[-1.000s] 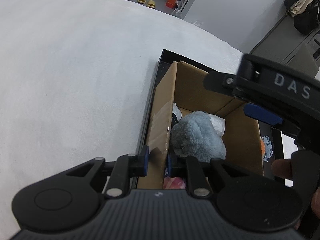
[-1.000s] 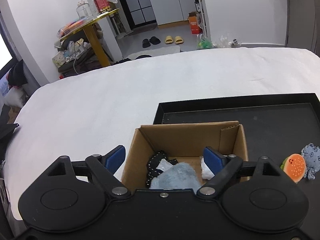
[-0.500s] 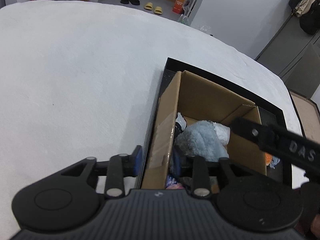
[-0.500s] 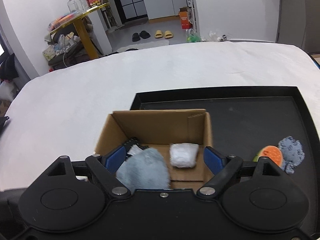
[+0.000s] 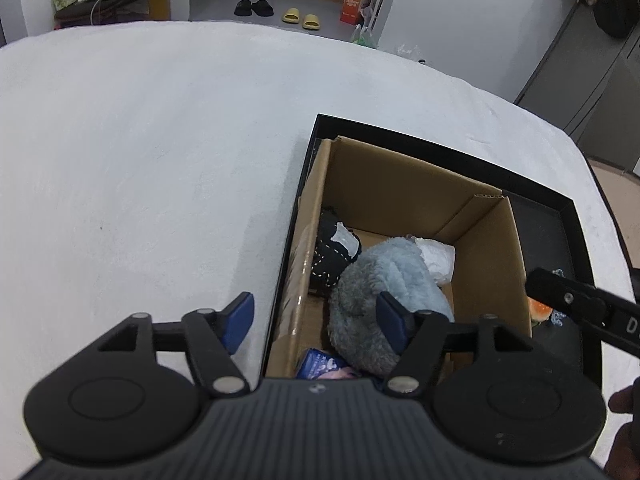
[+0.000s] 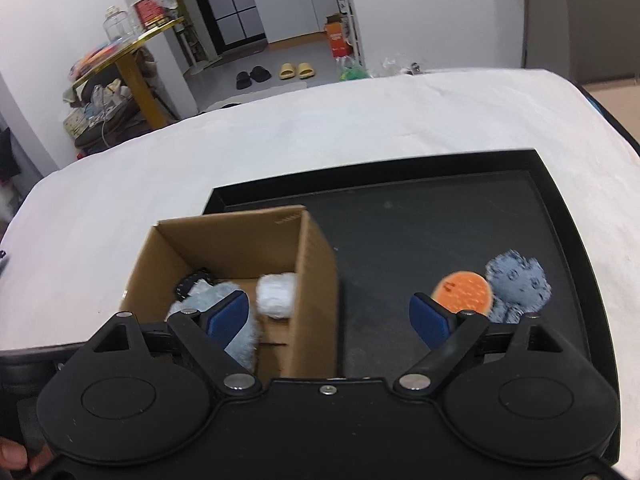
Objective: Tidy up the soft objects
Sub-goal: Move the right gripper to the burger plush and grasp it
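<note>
Cardboard box [image 5: 400,200] is being kept in the left end of the black tray [image 6: 440,216], which is lying on the white-covered counter [image 5: 140,160], so soft items are being collected in one open-topped container. Already inside the box: grey-blue plush [image 5: 384,280] at centre, black stitched item [image 5: 332,256] at its 10 o'clock, white fluffy item [image 5: 438,258] at its 2 o'clock, a pink-blue packet [image 5: 324,364] at 6 o'clock by the near wall.

Left gripper [image 5: 316,320] is being held over the box's near-left wall; its fingers have just been opening and are now standing well apart, one outside the wall, one over the plush, nothing being gripped. Judged: the box wall is being let go.

Right gripper [image 6: 332,318] is being held wide open and empty, straddling the box's right wall and bare tray floor. Still loose on the tray: orange burger plush [image 6: 464,292] and blue fuzzy plush [image 6: 518,286], touching each other, at 2 o'clock from the right fingers. Judged: these two are being targeted next, hence the open fingers being aimed toward that side.
</note>
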`<state>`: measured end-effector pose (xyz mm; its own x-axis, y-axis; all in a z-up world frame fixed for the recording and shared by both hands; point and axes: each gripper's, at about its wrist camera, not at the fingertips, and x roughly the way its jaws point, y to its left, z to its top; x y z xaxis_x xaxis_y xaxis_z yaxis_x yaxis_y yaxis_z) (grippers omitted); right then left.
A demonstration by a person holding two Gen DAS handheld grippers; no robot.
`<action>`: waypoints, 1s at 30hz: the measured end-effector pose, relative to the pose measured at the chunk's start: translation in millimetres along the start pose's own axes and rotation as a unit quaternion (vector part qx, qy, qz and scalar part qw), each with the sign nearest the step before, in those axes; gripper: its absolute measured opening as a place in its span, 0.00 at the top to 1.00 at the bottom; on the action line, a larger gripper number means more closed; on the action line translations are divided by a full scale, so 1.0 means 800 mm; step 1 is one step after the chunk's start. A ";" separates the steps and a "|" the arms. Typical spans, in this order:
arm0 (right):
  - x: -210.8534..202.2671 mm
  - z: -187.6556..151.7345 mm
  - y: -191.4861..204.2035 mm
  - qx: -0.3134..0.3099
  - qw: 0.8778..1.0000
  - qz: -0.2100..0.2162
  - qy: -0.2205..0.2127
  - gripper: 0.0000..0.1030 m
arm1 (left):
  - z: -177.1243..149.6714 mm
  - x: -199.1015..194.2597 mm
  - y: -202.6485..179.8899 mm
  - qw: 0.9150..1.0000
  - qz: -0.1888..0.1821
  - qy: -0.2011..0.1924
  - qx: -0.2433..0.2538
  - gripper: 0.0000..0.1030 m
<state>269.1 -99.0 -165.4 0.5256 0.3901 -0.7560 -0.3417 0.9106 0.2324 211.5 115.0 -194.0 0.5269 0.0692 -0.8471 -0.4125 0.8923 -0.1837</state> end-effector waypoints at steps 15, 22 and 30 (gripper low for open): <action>0.023 -0.014 -0.085 0.041 0.998 -0.038 0.023 0.14 | 0.004 -0.001 -0.026 0.999 0.037 -0.008 0.025 0.28; 0.047 -0.017 -0.104 0.048 0.997 -0.056 0.030 0.14 | 0.006 0.004 -0.037 0.999 0.023 -0.002 0.022 0.26; 0.070 -0.018 -0.102 0.039 0.997 -0.063 0.036 0.17 | 0.007 0.011 -0.042 0.999 0.026 0.005 0.026 0.26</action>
<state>315.4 -153.8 -235.7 0.5021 0.2634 -0.8237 -0.2125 0.9609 0.1777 234.1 88.4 -193.0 0.4988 0.1116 -0.8595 -0.3994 0.9097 -0.1136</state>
